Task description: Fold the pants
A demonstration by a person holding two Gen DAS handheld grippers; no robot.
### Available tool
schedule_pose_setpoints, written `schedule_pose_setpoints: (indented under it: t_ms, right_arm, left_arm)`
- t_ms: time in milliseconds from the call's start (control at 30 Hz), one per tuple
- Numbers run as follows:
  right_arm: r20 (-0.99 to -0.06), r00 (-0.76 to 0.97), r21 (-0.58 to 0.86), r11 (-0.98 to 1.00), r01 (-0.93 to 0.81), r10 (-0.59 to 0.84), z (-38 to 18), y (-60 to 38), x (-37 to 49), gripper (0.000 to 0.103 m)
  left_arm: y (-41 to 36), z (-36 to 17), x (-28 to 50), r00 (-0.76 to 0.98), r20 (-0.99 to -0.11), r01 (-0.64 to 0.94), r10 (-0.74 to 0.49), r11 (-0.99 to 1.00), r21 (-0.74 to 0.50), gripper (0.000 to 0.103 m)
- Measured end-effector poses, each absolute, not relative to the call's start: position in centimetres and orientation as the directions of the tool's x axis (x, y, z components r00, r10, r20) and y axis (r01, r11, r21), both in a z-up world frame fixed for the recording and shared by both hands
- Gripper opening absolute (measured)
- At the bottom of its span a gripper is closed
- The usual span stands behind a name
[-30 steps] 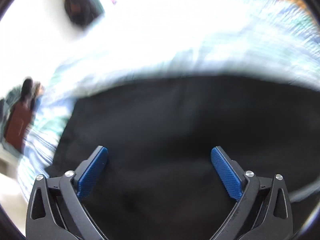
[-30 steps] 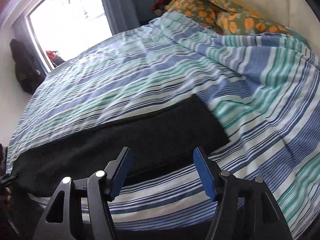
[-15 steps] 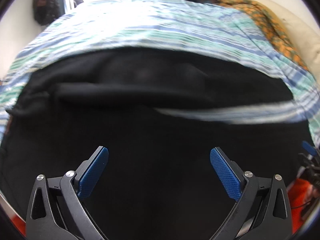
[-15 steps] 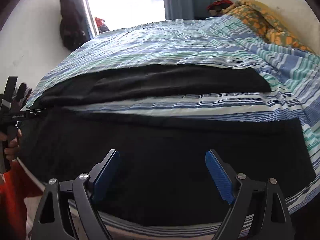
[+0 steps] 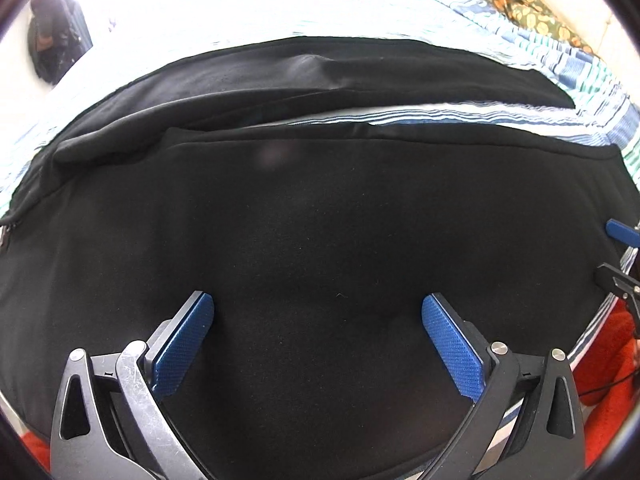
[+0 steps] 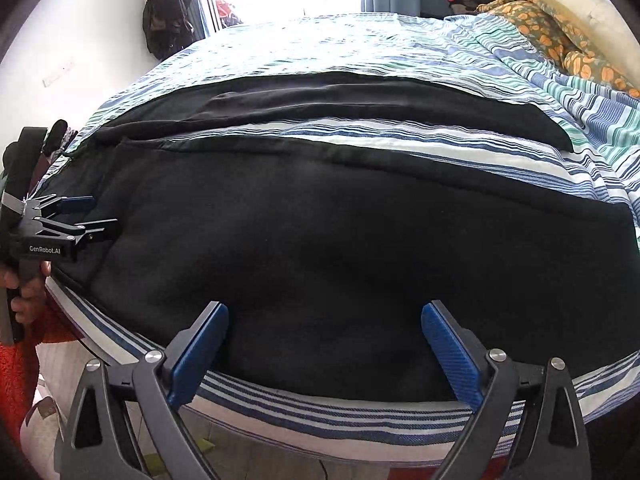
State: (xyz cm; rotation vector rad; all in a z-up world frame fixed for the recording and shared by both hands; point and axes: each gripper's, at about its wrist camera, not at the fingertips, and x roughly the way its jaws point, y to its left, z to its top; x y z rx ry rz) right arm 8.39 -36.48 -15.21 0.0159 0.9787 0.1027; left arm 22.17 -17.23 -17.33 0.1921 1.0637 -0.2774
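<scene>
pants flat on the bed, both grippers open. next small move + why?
Probably lower both grippers onto the near leg's front edge and pinch it. The black pants lie spread, the legs parted by a strip of striped bedspread. The left gripper and right gripper, its jaws just opened, hold nothing, so grasping comes before folding that leg over the far one.

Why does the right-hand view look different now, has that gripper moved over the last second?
Yes. The right gripper has swung left along the bed, from the leg end of the black pants toward their middle, its jaws opening wider with nothing between them.
</scene>
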Motion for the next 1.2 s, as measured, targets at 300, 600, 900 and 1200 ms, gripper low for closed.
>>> schedule_pose_setpoints:
  t_ms: [300, 600, 900, 1200]
  right_arm:
    - [-0.824, 0.537, 0.154, 0.841, 0.519, -0.18, -14.4, -51.1, 4.5, 0.096]
    - [-0.83, 0.527, 0.396, 0.474, 0.787, -0.181, -16.5, -59.7, -0.3, 0.101]
    - [-0.742, 0.56, 0.295, 0.571, 0.766, -0.368, -12.3, -57.5, 1.3, 0.101]
    - [-0.645, 0.67, 0.164, 0.79, 0.591, -0.368, -9.1, -53.1, 3.3, 0.101]
  left_arm:
    - [-14.8, -17.6, 21.1, 0.45, -0.884, 0.322, -0.128, 0.946, 0.027, 0.103]
    - [-14.4, -17.5, 20.1, 0.455, -0.882, 0.32, -0.119, 0.947, 0.037, 0.103]
    - [-14.2, -17.4, 19.0, 0.488, -0.864, 0.321, -0.124, 0.946, 0.045, 0.103]
    - [-11.9, -12.4, 18.9, 0.485, -0.858, 0.241, -0.166, 0.969, -0.051, 0.102]
